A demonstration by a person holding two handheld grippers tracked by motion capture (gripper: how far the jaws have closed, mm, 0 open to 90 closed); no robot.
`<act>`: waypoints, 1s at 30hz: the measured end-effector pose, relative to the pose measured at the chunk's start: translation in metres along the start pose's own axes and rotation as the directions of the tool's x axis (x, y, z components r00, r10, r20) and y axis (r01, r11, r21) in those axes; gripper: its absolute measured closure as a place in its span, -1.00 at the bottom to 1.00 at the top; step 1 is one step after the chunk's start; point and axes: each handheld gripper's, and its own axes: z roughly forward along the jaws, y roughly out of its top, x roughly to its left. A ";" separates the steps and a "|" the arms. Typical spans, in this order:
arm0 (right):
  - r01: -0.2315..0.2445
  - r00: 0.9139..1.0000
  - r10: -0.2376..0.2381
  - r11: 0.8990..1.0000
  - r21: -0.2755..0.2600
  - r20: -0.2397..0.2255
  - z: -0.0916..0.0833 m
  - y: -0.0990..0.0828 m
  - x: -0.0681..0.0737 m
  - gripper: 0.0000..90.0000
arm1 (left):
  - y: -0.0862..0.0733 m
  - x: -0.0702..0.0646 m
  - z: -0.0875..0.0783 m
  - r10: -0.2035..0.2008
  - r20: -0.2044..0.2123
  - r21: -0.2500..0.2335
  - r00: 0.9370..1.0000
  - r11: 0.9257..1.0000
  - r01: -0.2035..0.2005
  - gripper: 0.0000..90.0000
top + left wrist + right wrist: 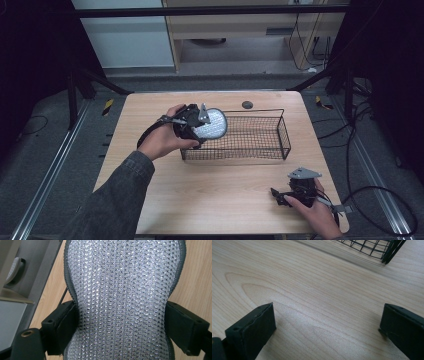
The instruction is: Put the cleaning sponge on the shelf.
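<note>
A silver mesh pad (214,124) with a dark grey edge is held up at the left end of a black wire basket (281,134). My left gripper (201,129) is shut on it. In the left gripper view the pad (122,290) rises between the two black jaws, which pinch its sides inward at its narrow waist. My right gripper (276,194) rests low over the table (225,185) near the front right corner. In the right gripper view its jaws stand wide apart, open (327,322), with bare wood between them.
The wire basket lies lengthwise across the middle of the table, and its corner (372,247) shows at the top of the right gripper view. A small dark round grommet (247,104) sits near the table's far edge. Black frame posts and cables surround the table.
</note>
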 end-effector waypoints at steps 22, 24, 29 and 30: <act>-0.003 1.000 0.003 1.000 0.002 -0.003 0.000 0.000 0.000 -0.99 | 0.014 0.004 0.024 0.043 0.017 0.030 0.999 0.999 -0.043 -0.66; 0.001 1.000 -0.001 1.000 0.001 -0.002 0.000 0.000 0.000 -0.99 | 0.015 0.005 0.026 0.053 0.014 0.037 0.998 0.998 -0.054 -0.67; 0.000 1.000 0.000 1.000 0.003 -0.003 0.000 0.000 0.000 -0.99 | 0.020 0.007 0.027 0.060 0.016 0.025 0.998 0.998 -0.061 -0.67; 0.000 1.000 0.000 1.000 0.004 -0.003 0.000 0.000 0.000 -0.99 | 0.020 0.006 0.028 0.061 0.016 0.026 0.998 0.998 -0.061 -0.67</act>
